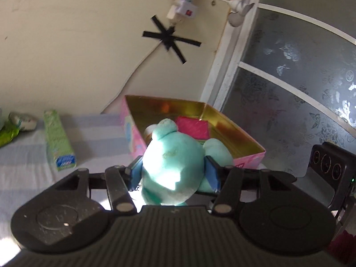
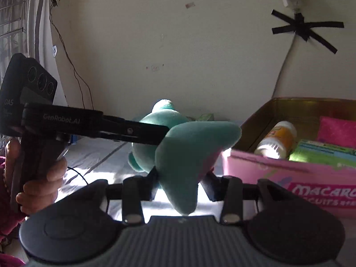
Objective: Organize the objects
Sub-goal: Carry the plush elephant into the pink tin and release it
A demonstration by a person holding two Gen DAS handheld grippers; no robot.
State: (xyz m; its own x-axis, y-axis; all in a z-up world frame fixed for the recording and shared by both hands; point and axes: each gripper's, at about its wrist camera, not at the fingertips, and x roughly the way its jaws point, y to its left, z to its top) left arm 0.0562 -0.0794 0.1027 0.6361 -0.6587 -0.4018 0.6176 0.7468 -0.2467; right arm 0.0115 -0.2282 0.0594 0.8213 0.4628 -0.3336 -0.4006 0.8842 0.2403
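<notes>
A teal plush toy (image 1: 171, 155) is clamped between the blue pads (image 1: 136, 171) of my left gripper (image 1: 174, 171), held just in front of the pink box (image 1: 131, 131) with a gold inside. My right gripper (image 2: 181, 184) is shut on a limb of the same plush toy (image 2: 189, 155), beside the pink box (image 2: 267, 173). The left gripper's body (image 2: 89, 122) crosses the right wrist view, held by a hand. The box holds a pink pad (image 1: 193, 126), a small bottle (image 2: 278, 140) and a green packet (image 2: 322, 153).
A green toothpaste box (image 1: 59, 140) and green and white packets (image 1: 15, 124) lie on the striped cloth at left. A wall with taped cables and a power strip (image 1: 184, 2) stands behind; a frosted glass door (image 1: 289, 89) is at right.
</notes>
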